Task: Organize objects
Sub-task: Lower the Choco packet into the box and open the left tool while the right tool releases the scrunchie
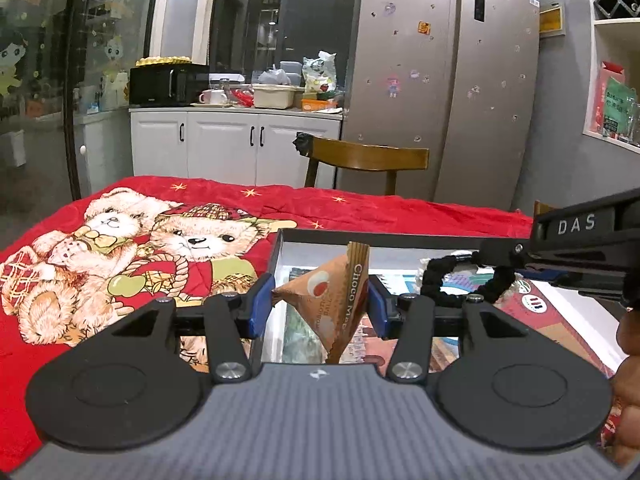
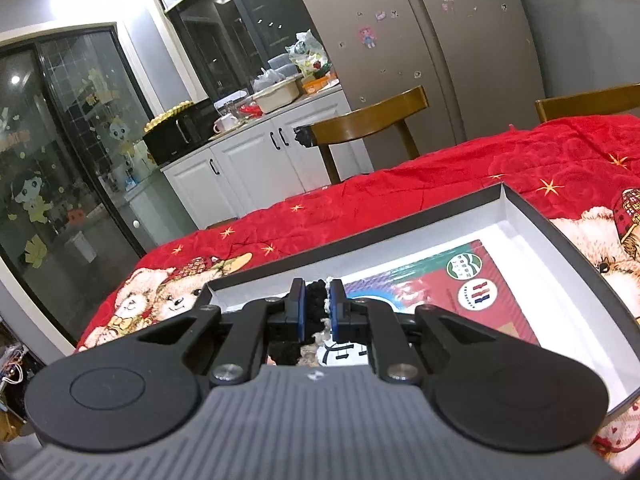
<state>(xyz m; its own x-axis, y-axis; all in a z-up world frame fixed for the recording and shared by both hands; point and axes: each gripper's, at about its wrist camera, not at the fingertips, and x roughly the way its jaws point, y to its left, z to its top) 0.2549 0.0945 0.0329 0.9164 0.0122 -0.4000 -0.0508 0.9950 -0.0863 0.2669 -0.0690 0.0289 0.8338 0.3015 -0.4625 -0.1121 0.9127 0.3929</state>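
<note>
My left gripper (image 1: pixel 320 304) is shut on an orange-brown triangular Choco snack packet (image 1: pixel 334 300) and holds it over the left end of a shallow black box (image 1: pixel 276 252) with a white inside. My right gripper (image 2: pixel 318 314) is shut on a black hair scrunchie (image 2: pixel 316 308) with a bit of white on it, over the same box (image 2: pixel 560 216). In the left wrist view the scrunchie (image 1: pixel 436 284) hangs from the right gripper's tip, just right of the packet. A printed card (image 2: pixel 440 296) lies on the box floor.
The box sits on a table covered by a red teddy-bear cloth (image 1: pixel 120 248). Two wooden chairs (image 1: pixel 364 160) (image 2: pixel 588 100) stand at the far edge. Behind are white cabinets (image 1: pixel 236 144) with a microwave and a silver fridge (image 1: pixel 452 80).
</note>
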